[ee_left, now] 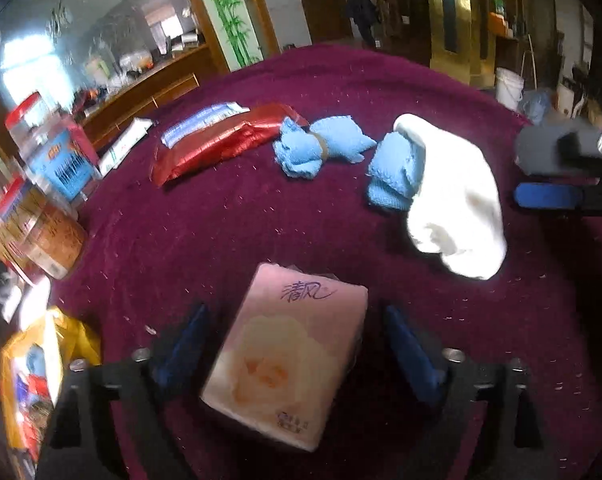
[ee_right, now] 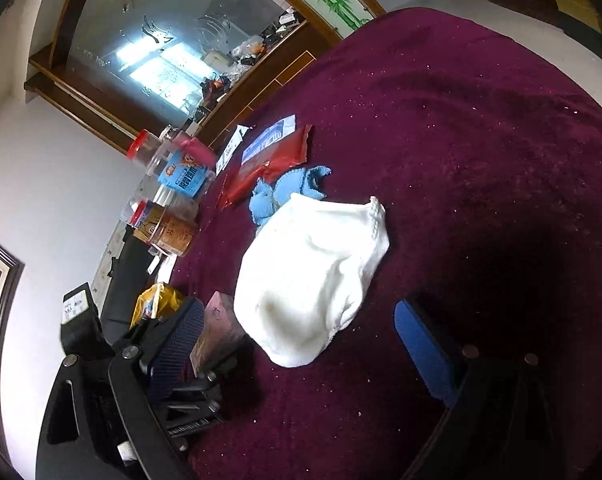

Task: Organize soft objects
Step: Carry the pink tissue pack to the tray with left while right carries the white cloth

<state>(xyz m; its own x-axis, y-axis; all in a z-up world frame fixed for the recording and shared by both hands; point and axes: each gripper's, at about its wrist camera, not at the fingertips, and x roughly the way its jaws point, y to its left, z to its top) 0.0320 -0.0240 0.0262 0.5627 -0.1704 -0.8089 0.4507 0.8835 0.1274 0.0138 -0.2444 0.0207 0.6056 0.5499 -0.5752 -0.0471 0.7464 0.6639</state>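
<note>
A pink tissue pack (ee_left: 289, 356) lies on the dark red tablecloth (ee_left: 221, 232) between the fingers of my left gripper (ee_left: 295, 314). Both blue pads stand a little off its sides, so the gripper is open around it. A white cloth (ee_left: 457, 208) lies crumpled to the right, with two bundled blue cloths (ee_left: 317, 148) (ee_left: 395, 172) behind it. In the right wrist view the white cloth (ee_right: 313, 276) sits just ahead of my right gripper (ee_right: 299, 312), which is open and holds nothing. The tissue pack (ee_right: 217, 328) shows in shadow at that view's lower left.
A red foil packet (ee_left: 221, 144) lies at the back of the table. Several plastic jars (ee_left: 53, 156) stand along the left edge. A yellow bag (ee_left: 41, 372) sits at the near left. A white bucket (ee_left: 509, 86) stands on the floor beyond the table.
</note>
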